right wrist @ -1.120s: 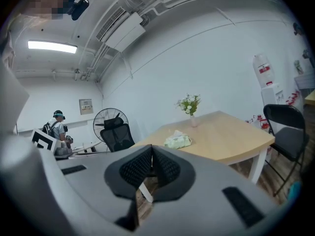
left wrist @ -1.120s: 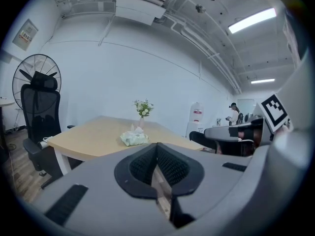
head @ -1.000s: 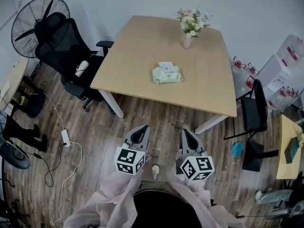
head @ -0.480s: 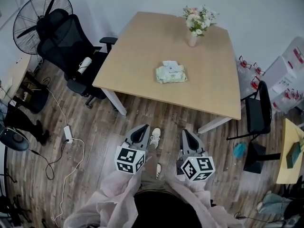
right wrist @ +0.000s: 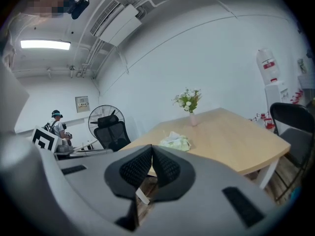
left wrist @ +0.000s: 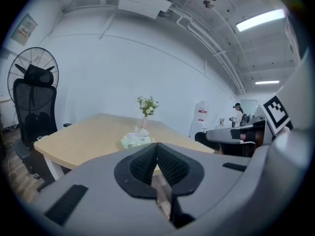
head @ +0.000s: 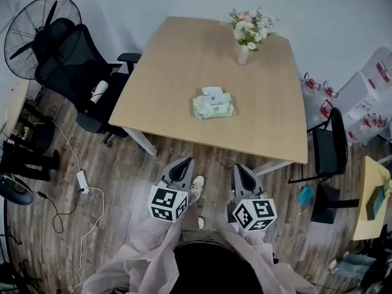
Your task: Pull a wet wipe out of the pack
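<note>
Head view: the wet wipe pack (head: 213, 105) lies near the middle of the wooden table (head: 177, 54), well apart from both tools. The left gripper (head: 181, 164) and right gripper (head: 240, 169) hang over the floor, short of the table's near edge.

Left gripper view: its jaws are pressed together with nothing between them, and the pack sits far ahead.

Right gripper view: likewise closed and empty.

To my eye nothing is done yet; the approach, the grip and the pull all remain.

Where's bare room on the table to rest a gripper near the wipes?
Bare: the strip between the wet wipe pack and the near edge of the table, and the areas left and right of the pack. The flower vase takes the far edge behind it. The office chair crowds the table's left side.
</note>
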### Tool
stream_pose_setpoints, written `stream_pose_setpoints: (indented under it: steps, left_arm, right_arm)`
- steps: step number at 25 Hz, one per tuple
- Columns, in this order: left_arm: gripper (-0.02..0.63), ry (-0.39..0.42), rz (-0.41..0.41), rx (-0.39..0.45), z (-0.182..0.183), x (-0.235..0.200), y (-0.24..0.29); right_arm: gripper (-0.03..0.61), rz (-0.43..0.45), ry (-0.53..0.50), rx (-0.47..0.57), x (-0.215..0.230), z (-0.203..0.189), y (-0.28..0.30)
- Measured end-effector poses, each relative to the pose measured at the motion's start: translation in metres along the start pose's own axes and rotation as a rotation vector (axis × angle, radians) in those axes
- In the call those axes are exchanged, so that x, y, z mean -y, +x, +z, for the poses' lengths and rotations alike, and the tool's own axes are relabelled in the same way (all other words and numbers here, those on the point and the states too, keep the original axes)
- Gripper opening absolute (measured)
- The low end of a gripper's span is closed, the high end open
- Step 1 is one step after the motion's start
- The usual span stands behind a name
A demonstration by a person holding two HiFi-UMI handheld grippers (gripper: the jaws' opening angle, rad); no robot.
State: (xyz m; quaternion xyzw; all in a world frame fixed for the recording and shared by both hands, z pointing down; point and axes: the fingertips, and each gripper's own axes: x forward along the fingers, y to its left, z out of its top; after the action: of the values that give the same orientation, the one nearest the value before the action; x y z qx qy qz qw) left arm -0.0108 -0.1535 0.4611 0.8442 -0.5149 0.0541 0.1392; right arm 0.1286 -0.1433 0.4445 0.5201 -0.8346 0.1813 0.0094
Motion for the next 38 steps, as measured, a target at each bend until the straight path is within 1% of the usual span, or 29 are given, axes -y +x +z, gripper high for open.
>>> stream_pose_setpoints:
  steps: [9,18,27,31,38]
  left_arm:
    - [0.011,-0.019,0.007,0.000,0.027,-0.033,0.055]
    - [0.011,-0.021,-0.011,-0.007,0.052,-0.069,0.114]
    - [0.011,-0.023,-0.048,-0.029,0.062,-0.097,0.165]
    - [0.011,-0.011,-0.071,-0.033,0.066,-0.108,0.186]
    - [0.011,-0.005,-0.100,-0.044,0.065,-0.121,0.208]
  right_arm:
    - [0.011,0.020,-0.011,-0.015,0.017,0.030,0.069]
    - [0.011,0.002,-0.006,-0.020,0.038,0.053,0.133]
    - [0.012,-0.043,0.016,-0.033,0.060,0.059,0.185]
    - [0.012,-0.063,0.025,-0.033,0.071,0.060,0.204]
    - [0.014,-0.084,0.013,-0.045,0.082,0.058,0.228]
